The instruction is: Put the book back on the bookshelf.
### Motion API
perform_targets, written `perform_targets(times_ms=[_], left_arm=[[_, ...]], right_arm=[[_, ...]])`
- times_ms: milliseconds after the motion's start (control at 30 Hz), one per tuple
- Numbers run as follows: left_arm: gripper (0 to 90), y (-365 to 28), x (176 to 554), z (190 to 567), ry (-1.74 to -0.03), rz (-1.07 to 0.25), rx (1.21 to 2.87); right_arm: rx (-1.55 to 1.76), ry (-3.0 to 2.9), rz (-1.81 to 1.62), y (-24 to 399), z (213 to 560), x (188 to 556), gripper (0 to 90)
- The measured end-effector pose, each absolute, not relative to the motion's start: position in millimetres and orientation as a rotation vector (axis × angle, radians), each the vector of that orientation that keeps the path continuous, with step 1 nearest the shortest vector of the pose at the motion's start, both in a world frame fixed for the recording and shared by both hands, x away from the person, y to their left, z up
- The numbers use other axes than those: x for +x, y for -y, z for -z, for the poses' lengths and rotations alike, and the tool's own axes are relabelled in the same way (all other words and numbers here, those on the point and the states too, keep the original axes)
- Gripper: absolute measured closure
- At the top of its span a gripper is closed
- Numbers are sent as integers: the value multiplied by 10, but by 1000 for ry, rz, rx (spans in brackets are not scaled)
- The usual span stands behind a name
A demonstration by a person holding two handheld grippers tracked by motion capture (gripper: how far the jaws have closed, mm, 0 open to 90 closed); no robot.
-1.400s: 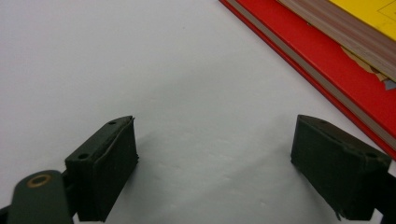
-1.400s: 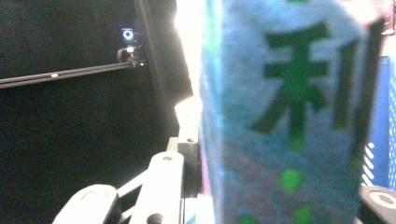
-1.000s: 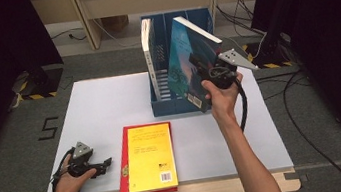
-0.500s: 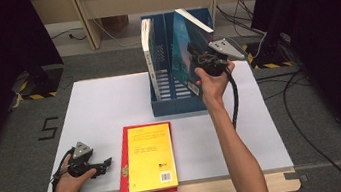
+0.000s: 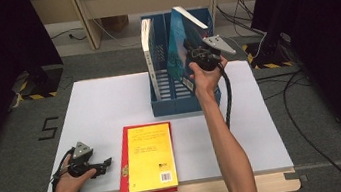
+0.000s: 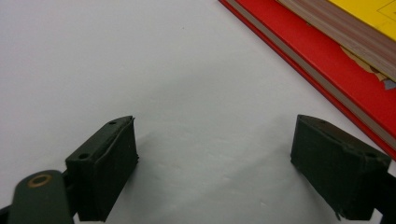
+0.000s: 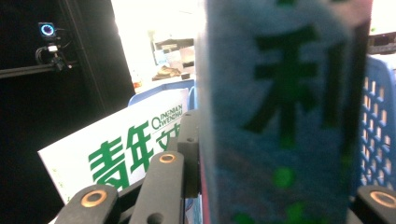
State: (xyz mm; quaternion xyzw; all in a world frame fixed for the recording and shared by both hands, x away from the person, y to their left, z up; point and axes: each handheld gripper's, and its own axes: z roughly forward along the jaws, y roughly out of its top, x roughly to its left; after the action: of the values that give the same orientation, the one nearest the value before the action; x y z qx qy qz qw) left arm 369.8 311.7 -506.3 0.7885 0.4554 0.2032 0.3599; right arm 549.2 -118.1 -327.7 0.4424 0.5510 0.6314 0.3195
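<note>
A: Right gripper?
B: Clamped on teal book, tilted inside blue rack at twelve o'clock.
A: Left gripper?
B: Jaws apart, holding nothing, resting on tabletop at seven o'clock, beside yellow book.

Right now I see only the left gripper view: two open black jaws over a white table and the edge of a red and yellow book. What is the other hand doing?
Observer: The right gripper is shut on a teal book, held tilted over the blue file rack.
Operator: Is the rack empty?
Observer: No, a white book already stands in its left slot.
Operator: Is the teal book fully inside?
Observer: Its lower end is inside the rack; its top leans out toward the right.
Operator: And my gripper?
Observer: The left gripper rests on the table, just left of the yellow book.
</note>
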Motion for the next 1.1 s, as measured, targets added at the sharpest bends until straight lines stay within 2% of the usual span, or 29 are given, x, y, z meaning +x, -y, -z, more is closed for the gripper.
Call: perform_targets(times_ms=[367, 1100], left_arm=[[134, -3115, 3697, 5063, -1174, -527, 2035], [135, -3114, 3695, 5063, -1174, -526, 2035]], right_arm=[[1134, -1418, -1658, 1317, 3155, 5364, 743], [1180, -1438, -1589, 901, 3419, 5887, 739]])
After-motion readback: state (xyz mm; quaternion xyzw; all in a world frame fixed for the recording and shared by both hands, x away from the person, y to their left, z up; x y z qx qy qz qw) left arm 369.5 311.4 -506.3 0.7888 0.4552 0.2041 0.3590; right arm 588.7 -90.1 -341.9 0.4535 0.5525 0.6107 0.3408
